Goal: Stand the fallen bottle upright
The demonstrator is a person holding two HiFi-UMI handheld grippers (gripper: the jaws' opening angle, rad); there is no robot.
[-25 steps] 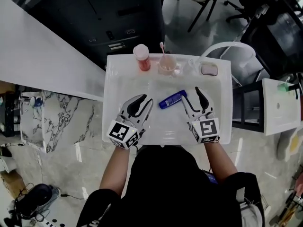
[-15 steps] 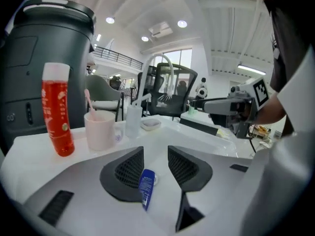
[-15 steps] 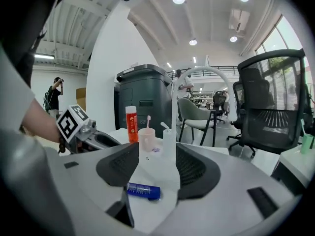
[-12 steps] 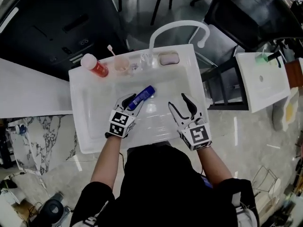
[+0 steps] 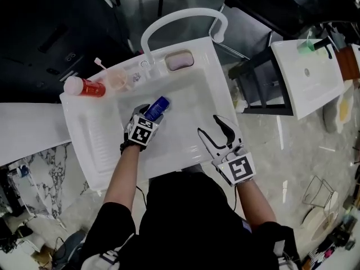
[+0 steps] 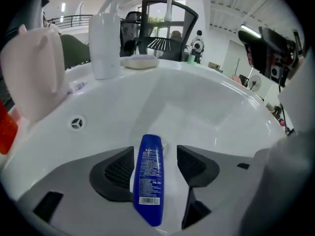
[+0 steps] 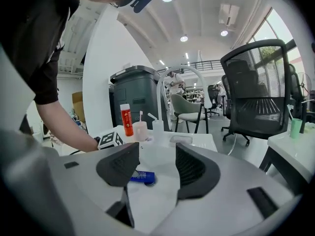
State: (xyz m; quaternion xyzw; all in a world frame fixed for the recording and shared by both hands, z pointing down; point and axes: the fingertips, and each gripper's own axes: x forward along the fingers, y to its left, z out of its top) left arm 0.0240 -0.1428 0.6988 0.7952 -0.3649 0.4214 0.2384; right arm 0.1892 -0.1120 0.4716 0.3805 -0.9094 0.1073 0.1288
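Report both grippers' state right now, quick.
Left gripper: open, jaws just been opening, the fallen blue bottle lying between them, not gripped.
Right gripper: open, nothing between its jaws.

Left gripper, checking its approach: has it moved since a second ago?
Yes: the left gripper has gone from the sink's near edge to mid-basin, over the blue bottle; its jaws, just opening, straddle it.

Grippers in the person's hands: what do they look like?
The left gripper and right gripper are white, each with two curved, black-padded fingers and a cube of black-and-white square markers. The person wears a black short-sleeved top.
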